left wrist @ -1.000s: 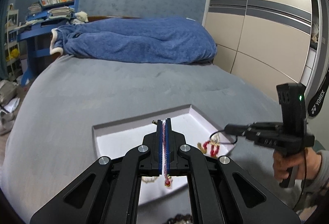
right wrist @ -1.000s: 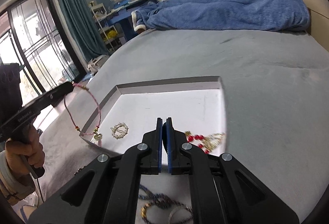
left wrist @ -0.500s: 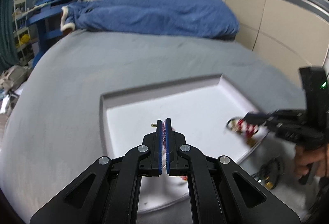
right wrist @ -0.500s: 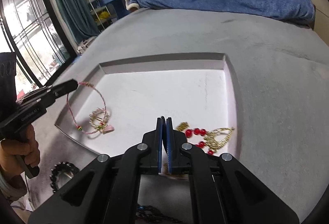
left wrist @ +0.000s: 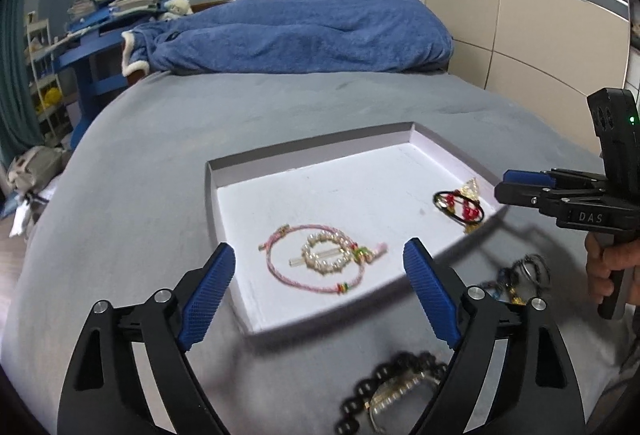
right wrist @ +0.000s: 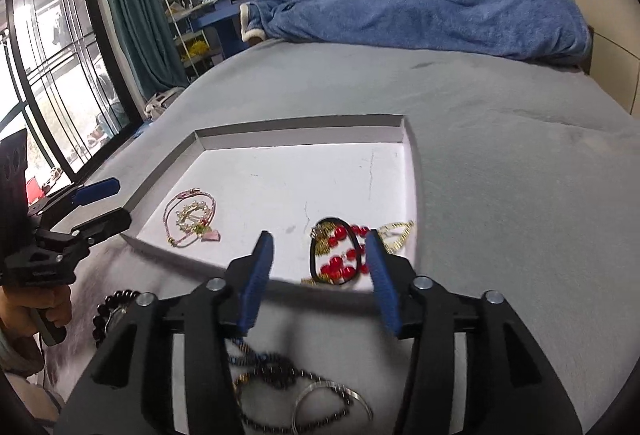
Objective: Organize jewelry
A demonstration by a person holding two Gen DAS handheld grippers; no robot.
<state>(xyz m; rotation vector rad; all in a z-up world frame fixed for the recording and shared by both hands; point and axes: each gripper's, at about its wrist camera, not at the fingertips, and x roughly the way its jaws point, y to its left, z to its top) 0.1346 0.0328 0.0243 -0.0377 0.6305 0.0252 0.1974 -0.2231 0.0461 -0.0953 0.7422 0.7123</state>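
Observation:
A shallow white tray (left wrist: pixel 320 155) (right wrist: pixel 304 125) lies on the grey bed. A pink cord bracelet (left wrist: pixel 276 267) (right wrist: pixel 170 213) lies in it around a pearl hair clip (left wrist: pixel 325 255) (right wrist: pixel 191 214). A black ring with red beads and a gold piece (left wrist: pixel 460 205) (right wrist: pixel 340 255) lies at the tray's right side. My left gripper (left wrist: pixel 319 285) (right wrist: pixel 106 203) is open and empty just over the tray's near left edge. My right gripper (right wrist: pixel 322 275) (left wrist: pixel 516 185) is open and empty above the red-bead piece.
Loose jewelry lies on the bed in front of the tray: a black bead bracelet (left wrist: pixel 384 395) (right wrist: pixel 110 309), a metal bangle and chains (right wrist: pixel 320 399) (left wrist: pixel 520 275). A blue blanket (left wrist: pixel 288 35) lies at the far end. A wardrobe (left wrist: pixel 540 15) stands on the right.
My left gripper opened and let the pink bracelet drop into the tray around the pearl clip. My right gripper opened too, and a black ring now lies on the red beads.

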